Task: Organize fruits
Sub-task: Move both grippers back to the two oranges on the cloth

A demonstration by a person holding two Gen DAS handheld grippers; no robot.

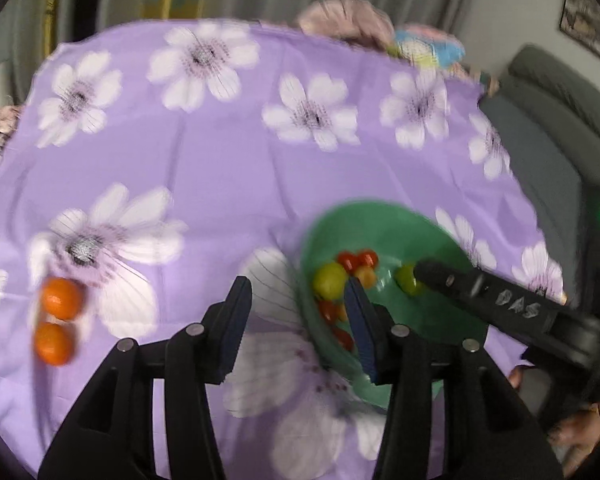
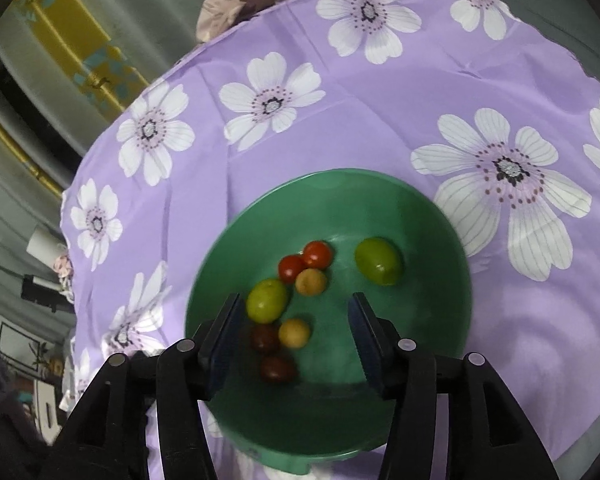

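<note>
A green bowl [image 2: 228, 264] sits on a purple flowered cloth; it also shows in the left wrist view [image 1: 412, 228]. It holds two green fruits [image 2: 379, 261], red cherry tomatoes [image 2: 317, 254], yellow-orange ones [image 2: 310, 281] and dark ones [image 2: 277, 368]. My right gripper [image 2: 296, 312] hovers open and empty above the bowl. My left gripper [image 1: 298, 300] is open and empty over the bowl's left rim. Two oranges [image 1: 61, 298] lie on the cloth at the far left. The right gripper's arm [image 1: 500, 300] shows over the bowl.
The purple flowered cloth [image 1: 220, 168] covers the table. Pink fabric [image 1: 348, 16] and a colourful toy [image 1: 428, 48] lie beyond its far edge. A grey sofa [image 1: 560, 120] stands to the right.
</note>
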